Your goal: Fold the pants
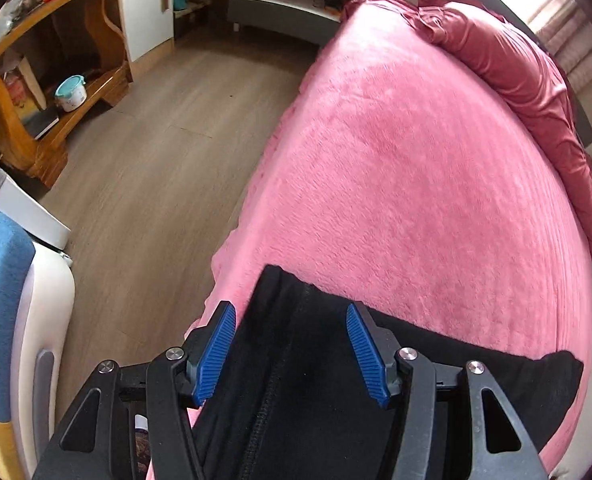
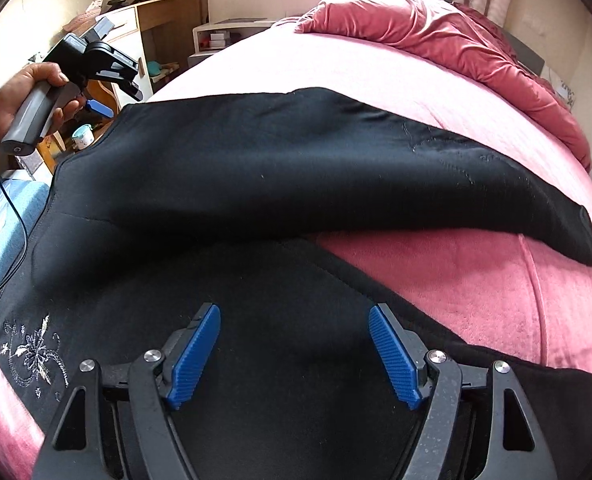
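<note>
From the left: a wooden shelf unit [image 1: 51, 92] stands against the wall, with a small teal-lidded pot [image 1: 71, 93] on a lower board. Wood floor [image 1: 151, 152] runs between it and the bed [image 1: 396, 184], which is covered in a pink fleece blanket. A darker red quilt [image 1: 516, 76] is bunched along the bed's far side.

The left claw [image 1: 291, 354] hangs with its blue pads well apart and nothing between them. Below it lies an edge of the black pants [image 1: 296, 392], close to the bed's left border.

In the right wrist view, the left hand [image 2: 27, 92] holds its tool's grey handle at the far left, above the pants' edge; one blue pad shows there. The pants [image 2: 296, 184] lie spread across the near part of the bed [image 2: 456, 280]. One leg stretches to the right, its cuff resting on the blanket near the right side. The other leg runs toward the camera and passes under the right claw [image 2: 296, 354]. White floral embroidery [image 2: 35, 352] marks the fabric at lower left. A triangle of pink blanket shows between the two legs.

The right claw is spread wide, pads apart, gripping nothing, just over the black cloth; whether it touches the fabric cannot be told.
</note>
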Tool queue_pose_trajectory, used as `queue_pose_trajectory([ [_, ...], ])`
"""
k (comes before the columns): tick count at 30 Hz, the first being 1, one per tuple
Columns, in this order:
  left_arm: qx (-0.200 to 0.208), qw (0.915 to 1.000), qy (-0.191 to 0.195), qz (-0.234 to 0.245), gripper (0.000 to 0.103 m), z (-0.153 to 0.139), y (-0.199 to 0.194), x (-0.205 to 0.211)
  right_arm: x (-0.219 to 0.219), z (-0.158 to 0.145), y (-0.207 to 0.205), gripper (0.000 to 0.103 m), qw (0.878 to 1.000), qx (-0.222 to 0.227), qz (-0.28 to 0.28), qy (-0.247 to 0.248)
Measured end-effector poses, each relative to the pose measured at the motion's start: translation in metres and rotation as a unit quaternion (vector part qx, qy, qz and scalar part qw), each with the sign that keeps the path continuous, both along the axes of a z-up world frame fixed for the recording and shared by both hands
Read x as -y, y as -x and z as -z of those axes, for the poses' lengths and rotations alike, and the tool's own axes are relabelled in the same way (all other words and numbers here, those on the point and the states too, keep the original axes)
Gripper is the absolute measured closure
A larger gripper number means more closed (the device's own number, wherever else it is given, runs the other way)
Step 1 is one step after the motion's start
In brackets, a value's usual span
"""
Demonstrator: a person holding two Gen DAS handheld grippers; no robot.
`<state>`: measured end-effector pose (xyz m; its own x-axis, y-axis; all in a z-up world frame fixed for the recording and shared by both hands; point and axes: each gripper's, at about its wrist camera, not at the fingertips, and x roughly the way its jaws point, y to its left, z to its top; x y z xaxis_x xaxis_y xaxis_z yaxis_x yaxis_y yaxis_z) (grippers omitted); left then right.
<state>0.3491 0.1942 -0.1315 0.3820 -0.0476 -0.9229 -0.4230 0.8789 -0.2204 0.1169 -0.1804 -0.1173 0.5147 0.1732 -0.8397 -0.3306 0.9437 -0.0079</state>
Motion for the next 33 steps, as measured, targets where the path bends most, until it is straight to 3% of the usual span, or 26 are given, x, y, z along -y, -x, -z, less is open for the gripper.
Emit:
queue_pose_trajectory([
  [2, -0.011, 0.9997, -0.019, 0.012, 0.049, 0.005, -0.002, 0.007, 0.002, 0.001, 0.000, 0.025, 1.000, -0.003, 0.004, -0.003],
  [6, 0.002, 0.9980, -0.052, 0.036, 0.089, 0.007, 0.002, 0.019, 0.003, 0.001, 0.003, 0.025, 1.000, -0.006, 0.006, -0.002],
  [7, 0.017, 0.9978, -0.050, 0.040, 0.093, 0.003, 0.005, 0.022, 0.004, 0.001, 0.004, 0.025, 1.000, -0.007, 0.007, -0.004],
  [9, 0.056, 0.9957, -0.062, 0.041, 0.095, -0.012, 0.018, 0.030, 0.007, 0.000, 0.006, 0.025, 1.000, -0.010, 0.011, -0.005],
  [14, 0.158, 0.9841, -0.037, 0.073, 0.095, -0.063, 0.065, 0.047, 0.025, -0.001, 0.010, 0.025, 0.999, -0.023, 0.032, -0.026],
  [20, 0.258, 0.9570, 0.021, 0.131, 0.096, -0.117, 0.159, 0.071, 0.062, -0.014, 0.007, 0.025, 0.993, -0.034, 0.065, -0.094],
  [27, 0.298, 0.9326, 0.064, 0.193, 0.096, -0.134, 0.255, 0.092, 0.109, -0.031, -0.034, 0.029, 0.968, -0.060, 0.107, -0.217],
  [33, 0.280, 0.9347, 0.089, 0.200, 0.096, -0.119, 0.300, 0.093, 0.134, -0.043, -0.094, 0.040, 0.942, -0.065, 0.150, -0.294],
])
